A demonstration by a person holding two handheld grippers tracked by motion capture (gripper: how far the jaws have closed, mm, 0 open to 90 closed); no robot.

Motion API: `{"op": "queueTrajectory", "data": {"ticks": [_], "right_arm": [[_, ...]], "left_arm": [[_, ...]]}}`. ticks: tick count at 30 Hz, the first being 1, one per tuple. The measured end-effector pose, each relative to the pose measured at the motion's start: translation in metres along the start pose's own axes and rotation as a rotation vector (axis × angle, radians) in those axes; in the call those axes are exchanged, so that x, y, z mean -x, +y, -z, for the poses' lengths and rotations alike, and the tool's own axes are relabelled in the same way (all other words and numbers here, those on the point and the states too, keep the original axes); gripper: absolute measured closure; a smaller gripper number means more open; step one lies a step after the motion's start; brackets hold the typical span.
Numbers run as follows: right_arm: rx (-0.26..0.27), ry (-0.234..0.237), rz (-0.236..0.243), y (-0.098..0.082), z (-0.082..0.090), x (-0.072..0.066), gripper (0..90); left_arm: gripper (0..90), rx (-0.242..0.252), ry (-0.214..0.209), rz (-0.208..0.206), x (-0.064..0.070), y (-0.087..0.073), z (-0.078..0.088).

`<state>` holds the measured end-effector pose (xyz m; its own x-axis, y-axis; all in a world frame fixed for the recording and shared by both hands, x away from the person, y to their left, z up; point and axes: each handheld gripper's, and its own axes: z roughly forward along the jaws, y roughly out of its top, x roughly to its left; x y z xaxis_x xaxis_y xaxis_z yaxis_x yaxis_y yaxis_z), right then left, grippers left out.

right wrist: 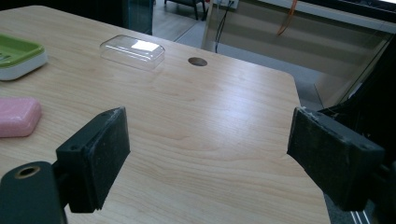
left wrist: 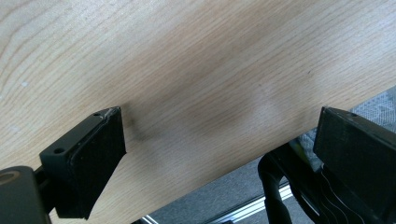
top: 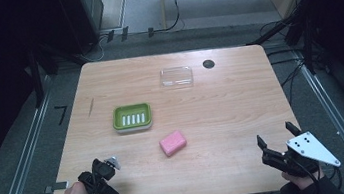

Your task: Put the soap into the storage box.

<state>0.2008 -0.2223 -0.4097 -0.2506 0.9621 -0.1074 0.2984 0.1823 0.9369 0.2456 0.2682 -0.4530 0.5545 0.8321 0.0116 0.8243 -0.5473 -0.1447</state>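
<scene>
A pink bar of soap (top: 173,142) lies near the middle of the wooden table (top: 221,105). A green soap dish (top: 132,117) with a white slotted insert sits behind it to the left. A clear plastic lid (top: 176,76) rests farther back. My left gripper (top: 104,165) is at the front left corner, open and pointing down at bare wood, its jaws wide apart (left wrist: 219,140) with nothing between them. My right gripper (top: 274,134) hovers at the front right, open and empty (right wrist: 205,149). Its view takes in the soap (right wrist: 16,116), the dish (right wrist: 16,56) and the lid (right wrist: 133,50).
A dark round hole (top: 208,63) sits in the tabletop near the back edge, right of the lid. The table's front edge (left wrist: 243,179) runs just under the left gripper. Cables and dark stands surround the table on the floor.
</scene>
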Motion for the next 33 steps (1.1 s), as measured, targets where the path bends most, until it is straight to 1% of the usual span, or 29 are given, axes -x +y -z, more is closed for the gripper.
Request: {"op": "queueTrajectory", "data": {"ticks": [5,8,10,12,13,14,15,18,21,23,24,27,33], "right_arm": [[0.0,-0.001,0.002,0.0,0.0,0.0,13.7],[0.0,-0.001,0.001,0.0,0.001,0.0,13.8],[0.0,0.0,0.006,0.0,0.0,-0.001,13.7],[-0.001,0.0,0.002,0.001,-0.001,-0.001,13.7],[-0.001,0.0,0.002,0.001,-0.001,-0.001,13.7],[0.0,0.002,0.014,0.001,-0.001,-0.002,13.7],[0.0,0.002,0.014,0.001,-0.001,-0.002,13.7],[-0.002,0.002,0.006,0.001,-0.001,-0.002,13.7],[-0.003,0.004,0.006,0.001,-0.001,-0.001,13.7],[-0.002,0.004,0.006,0.001,-0.001,-0.001,13.7],[-0.002,0.004,0.006,0.001,-0.001,-0.001,13.7],[-0.002,0.005,0.005,0.001,-0.001,-0.001,13.7],[-0.001,0.003,0.007,0.001,-0.001,-0.001,13.8]], "left_arm": [[3.1,0.003,0.0,-0.002,0.0,0.001,0.0],[3.1,0.0,-0.006,-0.004,0.001,0.001,0.0],[3.1,-0.008,-0.018,-0.014,0.002,0.002,0.0],[3.1,-0.009,-0.012,-0.026,0.006,0.004,0.001],[3.1,-0.009,-0.012,-0.026,0.006,0.004,0.001],[3.1,-0.009,-0.015,-0.034,0.007,0.005,0.001],[3.1,-0.014,-0.011,-0.039,0.008,0.006,0.002],[3.0,-0.014,-0.012,-0.049,0.01,0.008,0.003],[3.0,-0.01,-0.013,-0.068,0.012,0.01,0.004],[3.0,-0.003,-0.005,-0.079,0.014,0.013,0.006],[2.9,0.002,-0.008,-0.092,0.014,0.014,0.007],[2.9,0.016,-0.01,-0.106,0.013,0.021,0.011],[2.8,0.023,0.003,-0.114,0.011,0.029,0.016]]}}
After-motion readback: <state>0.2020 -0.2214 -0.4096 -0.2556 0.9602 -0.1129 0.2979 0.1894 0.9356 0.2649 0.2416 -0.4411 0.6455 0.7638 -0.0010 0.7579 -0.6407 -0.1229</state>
